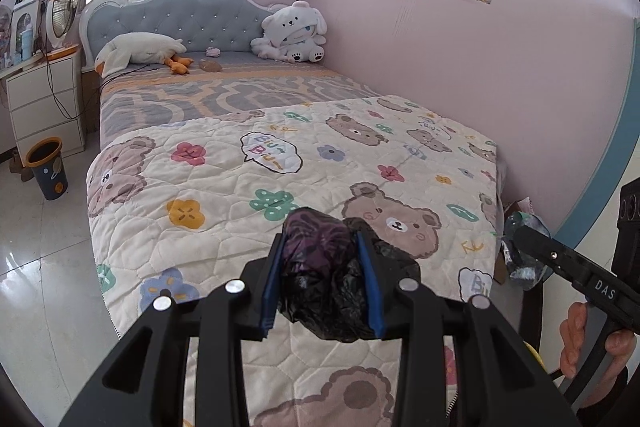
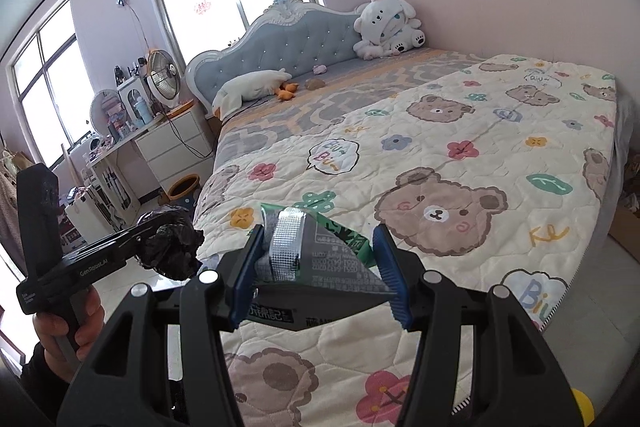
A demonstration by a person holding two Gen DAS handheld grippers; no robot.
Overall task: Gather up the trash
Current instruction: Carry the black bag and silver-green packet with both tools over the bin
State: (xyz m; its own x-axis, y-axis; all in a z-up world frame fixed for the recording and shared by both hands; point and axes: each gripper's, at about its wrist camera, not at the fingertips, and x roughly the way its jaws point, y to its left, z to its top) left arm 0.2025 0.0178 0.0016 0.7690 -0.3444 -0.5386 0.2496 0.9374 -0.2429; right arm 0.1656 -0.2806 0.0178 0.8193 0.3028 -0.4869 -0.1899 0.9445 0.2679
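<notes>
My left gripper (image 1: pixel 320 239) is shut on a crumpled black plastic bag (image 1: pixel 320 275), held above the foot of the bed; it also shows in the right wrist view (image 2: pixel 172 247) at the left. My right gripper (image 2: pixel 320 235) is shut on a crumpled green and silver snack wrapper (image 2: pixel 316 263), held above the quilt. In the left wrist view the right gripper (image 1: pixel 516 235) sits at the right edge with the wrapper (image 1: pixel 520 251) in it. A dark bin with an orange rim (image 1: pixel 48 167) stands on the floor left of the bed, also seen in the right wrist view (image 2: pixel 184 189).
The bed carries a bear-print quilt (image 1: pixel 280 167), a goose plush (image 1: pixel 136 51) and a white dog plush (image 1: pixel 294 35) by the headboard. A white nightstand (image 1: pixel 44 99) with a fan (image 1: pixel 62 7) stands at left. The floor is glossy tile (image 1: pixel 44 267). A pink wall runs along the bed's right side.
</notes>
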